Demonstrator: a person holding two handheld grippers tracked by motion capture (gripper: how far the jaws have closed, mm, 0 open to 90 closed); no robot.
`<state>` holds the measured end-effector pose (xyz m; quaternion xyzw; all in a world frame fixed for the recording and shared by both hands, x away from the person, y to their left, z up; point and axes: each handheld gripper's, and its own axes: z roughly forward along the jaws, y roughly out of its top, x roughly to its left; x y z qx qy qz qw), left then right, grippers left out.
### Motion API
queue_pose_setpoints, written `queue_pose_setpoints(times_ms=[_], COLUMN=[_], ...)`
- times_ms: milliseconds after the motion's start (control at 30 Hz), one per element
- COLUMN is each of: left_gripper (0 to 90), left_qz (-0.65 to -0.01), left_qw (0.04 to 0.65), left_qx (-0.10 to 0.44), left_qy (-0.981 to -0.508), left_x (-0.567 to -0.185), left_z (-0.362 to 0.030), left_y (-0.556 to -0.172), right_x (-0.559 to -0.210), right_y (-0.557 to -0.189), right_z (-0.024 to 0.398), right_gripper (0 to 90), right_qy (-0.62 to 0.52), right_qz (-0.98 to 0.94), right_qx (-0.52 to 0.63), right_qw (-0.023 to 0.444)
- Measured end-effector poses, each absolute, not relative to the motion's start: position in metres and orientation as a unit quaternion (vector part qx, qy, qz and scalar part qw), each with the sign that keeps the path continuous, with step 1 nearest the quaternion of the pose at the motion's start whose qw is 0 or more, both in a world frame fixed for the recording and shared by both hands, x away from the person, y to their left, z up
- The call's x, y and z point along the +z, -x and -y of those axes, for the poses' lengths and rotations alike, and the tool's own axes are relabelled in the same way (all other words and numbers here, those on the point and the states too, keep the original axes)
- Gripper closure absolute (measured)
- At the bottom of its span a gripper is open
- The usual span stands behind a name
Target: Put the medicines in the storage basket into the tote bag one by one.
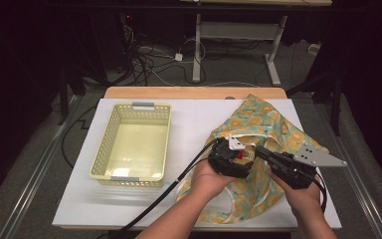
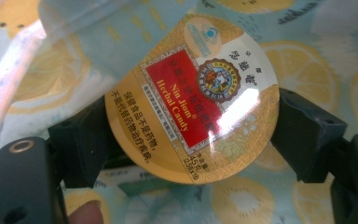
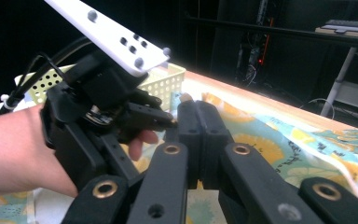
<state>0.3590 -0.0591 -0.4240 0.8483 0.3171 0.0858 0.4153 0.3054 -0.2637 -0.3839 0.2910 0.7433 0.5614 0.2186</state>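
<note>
A round candy tin (image 2: 193, 105) with a gold rim and a red label sits between the two black jaws of the left gripper (image 2: 191, 135), which press on its opposite edges and hold it. In the left gripper view the tin tilts a little, its glossy lid catching a bright glare, and behind it lies a cloth bag (image 2: 307, 70) printed with lemon slices on a pale blue ground. A fold of the same cloth hangs over the tin's upper left edge.

In the high view the left gripper (image 1: 238, 154) is over the bag (image 1: 258, 124), which lies crumpled on the right part of the white table top (image 1: 189, 129); the tin shows there as a small red and gold patch (image 1: 246, 155) at the gripper's tip. The right gripper (image 1: 261, 152) is just beside the left one, its jaws pressed together with a bit of the bag's edge pinched at the tips (image 3: 185, 98). The right gripper view looks along these closed jaws, with the left hand (image 3: 23, 154) and its gripper close on the left.

A pale yellow basket (image 1: 134, 174) stands on the left part of the table, well apart from the bag, and it looks empty
</note>
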Motion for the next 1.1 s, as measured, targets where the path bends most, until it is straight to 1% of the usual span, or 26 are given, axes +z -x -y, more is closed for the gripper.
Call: queue_pose_setpoints(times_ms=[200,433,700,767,800,833,867,933,967,1000,1033,1100], left_gripper=[18.5,14.7,15.0,15.6,20.3,30.7,45.2,66.7,74.0,80.8,84.8,86.7], left_qz=[-0.319,-0.317,-0.312,-0.310,-0.308,-0.302,-0.298,-0.299,-0.304,-0.304,-0.306,-0.312], left_qw=[0.420,0.427,0.432,0.441,0.449,0.455,0.457,0.462,0.463,0.464,0.464,0.462], left_qx=[0.097,0.085,0.087,0.078,0.074,0.073,0.073,0.063,0.065,0.071,0.072,0.072], left_qy=[-0.844,-0.843,-0.842,-0.839,-0.836,-0.834,-0.835,-0.832,-0.830,-0.829,-0.828,-0.827], left_x=[-0.428,-0.427,-0.428,-0.430,-0.431,-0.432,-0.433,-0.434,-0.435,-0.436,-0.436,-0.437], left_z=[0.062,0.056,0.032,0.024,0.021,0.019,0.020,0.022,0.024,0.026,0.028,0.032], left_y=[-0.361,-0.357,-0.333,-0.325,-0.321,-0.319,-0.318,-0.323,-0.326,-0.330,-0.333,-0.340], right_x=[-0.384,-0.385,-0.385,-0.385,-0.385,-0.385,-0.385,-0.385,-0.385,-0.384,-0.384,-0.384], right_y=[-0.306,-0.307,-0.306,-0.305,-0.305,-0.305,-0.306,-0.306,-0.306,-0.306,-0.306,-0.306], right_z=[0.264,0.264,0.263,0.262,0.262,0.262,0.262,0.261,0.261,0.262,0.262,0.263], right_gripper=[90.0,90.0,90.0,90.0,90.0,90.0,90.0,90.0,90.0,90.0,90.0,90.0], right_qy=[-0.291,-0.292,-0.294,-0.293,-0.293,-0.293,-0.292,-0.291,-0.291,-0.291,-0.291,-0.290], right_qz=[-0.743,-0.745,-0.745,-0.745,-0.745,-0.745,-0.745,-0.745,-0.746,-0.746,-0.745,-0.745], right_qx=[0.561,0.559,0.558,0.558,0.557,0.557,0.557,0.558,0.558,0.558,0.559,0.559], right_qw=[0.219,0.218,0.219,0.220,0.220,0.220,0.221,0.219,0.220,0.219,0.219,0.220])
